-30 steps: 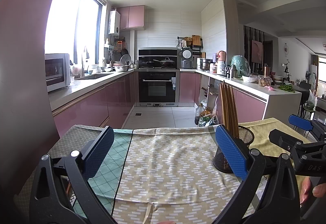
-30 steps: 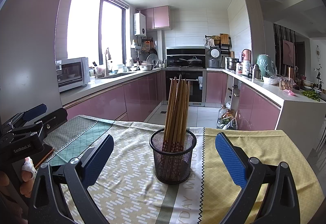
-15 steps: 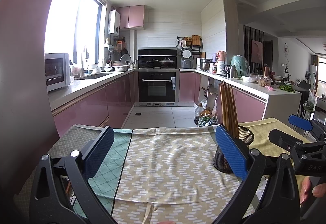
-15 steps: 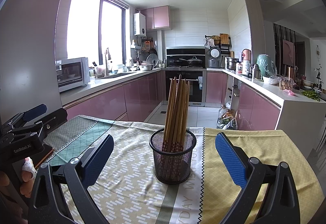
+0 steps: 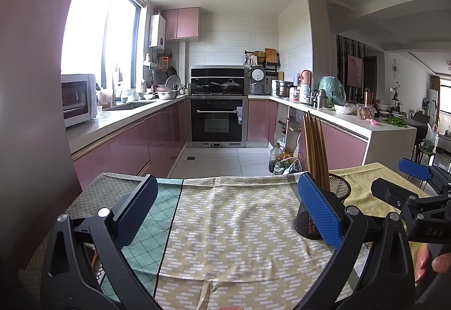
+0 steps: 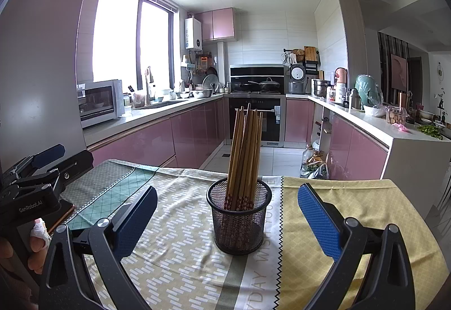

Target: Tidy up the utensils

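Both spread wide and empty — left gripper (image 5: 225, 208) over bare tablecloth (image 5: 231, 225), right gripper (image 6: 225, 214) facing the mesh cup (image 6: 239, 221) of chopsticks (image 6: 245, 152) — light, stiff, probably slippery sticks, best pinched mid-shaft above the rim.

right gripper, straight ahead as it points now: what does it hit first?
Likely the black mesh holder full of chopsticks: it stands centred ahead of the open right gripper, so it would probably slip between the fingers. Depth is unclear.
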Demonstrator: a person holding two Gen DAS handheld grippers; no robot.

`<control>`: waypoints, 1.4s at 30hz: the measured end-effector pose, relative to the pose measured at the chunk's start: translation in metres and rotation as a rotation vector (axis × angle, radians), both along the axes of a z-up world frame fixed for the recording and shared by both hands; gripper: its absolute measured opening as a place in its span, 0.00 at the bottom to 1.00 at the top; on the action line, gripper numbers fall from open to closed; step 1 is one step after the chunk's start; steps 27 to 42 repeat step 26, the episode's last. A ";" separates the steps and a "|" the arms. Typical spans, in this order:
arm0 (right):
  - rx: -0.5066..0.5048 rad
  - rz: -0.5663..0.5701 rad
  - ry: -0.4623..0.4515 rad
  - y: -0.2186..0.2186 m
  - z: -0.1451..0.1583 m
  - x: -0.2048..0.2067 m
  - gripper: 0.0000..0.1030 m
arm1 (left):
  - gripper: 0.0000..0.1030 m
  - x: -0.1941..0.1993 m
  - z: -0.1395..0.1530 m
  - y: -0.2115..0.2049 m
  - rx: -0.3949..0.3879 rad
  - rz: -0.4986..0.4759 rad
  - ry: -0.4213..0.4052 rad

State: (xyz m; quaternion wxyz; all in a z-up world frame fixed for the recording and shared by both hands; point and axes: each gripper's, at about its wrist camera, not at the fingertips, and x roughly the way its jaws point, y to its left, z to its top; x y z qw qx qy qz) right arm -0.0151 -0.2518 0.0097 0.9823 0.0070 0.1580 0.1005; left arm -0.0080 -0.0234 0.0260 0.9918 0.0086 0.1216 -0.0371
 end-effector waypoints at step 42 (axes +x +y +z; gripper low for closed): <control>-0.043 -0.096 0.184 -0.041 -0.031 0.034 0.94 | 0.95 0.032 -0.029 0.008 -0.005 0.014 0.174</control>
